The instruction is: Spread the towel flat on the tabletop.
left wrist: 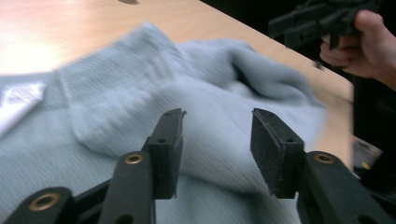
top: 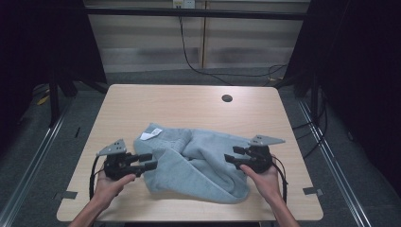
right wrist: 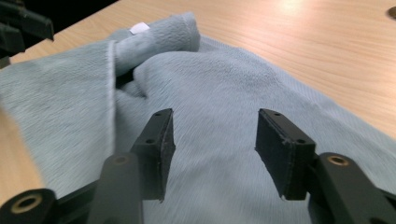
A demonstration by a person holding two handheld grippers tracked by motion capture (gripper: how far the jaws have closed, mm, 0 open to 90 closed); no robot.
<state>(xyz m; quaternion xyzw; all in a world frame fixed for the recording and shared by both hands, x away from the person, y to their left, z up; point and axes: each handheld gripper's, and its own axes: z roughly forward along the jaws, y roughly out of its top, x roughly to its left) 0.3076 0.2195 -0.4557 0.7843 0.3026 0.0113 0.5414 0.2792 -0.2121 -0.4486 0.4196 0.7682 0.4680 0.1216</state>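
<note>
A crumpled light blue-grey towel (top: 194, 161) lies on the near half of the wooden table (top: 189, 101), with a white label (top: 150, 135) at its far left corner. My left gripper (top: 152, 161) is at the towel's left edge and points right. In the left gripper view its jaws (left wrist: 217, 116) stand open over the towel (left wrist: 140, 84), gripping nothing. My right gripper (top: 230, 154) is at the towel's right edge and points left. Its jaws (right wrist: 215, 116) are open just above the cloth (right wrist: 224, 93), with no fold pinched between them.
A round cable hole (top: 227, 98) sits in the table's far right part. Tape marks (top: 312, 190) lie near the front corners. Dark frame posts and a cable stand beyond the table on the grey floor.
</note>
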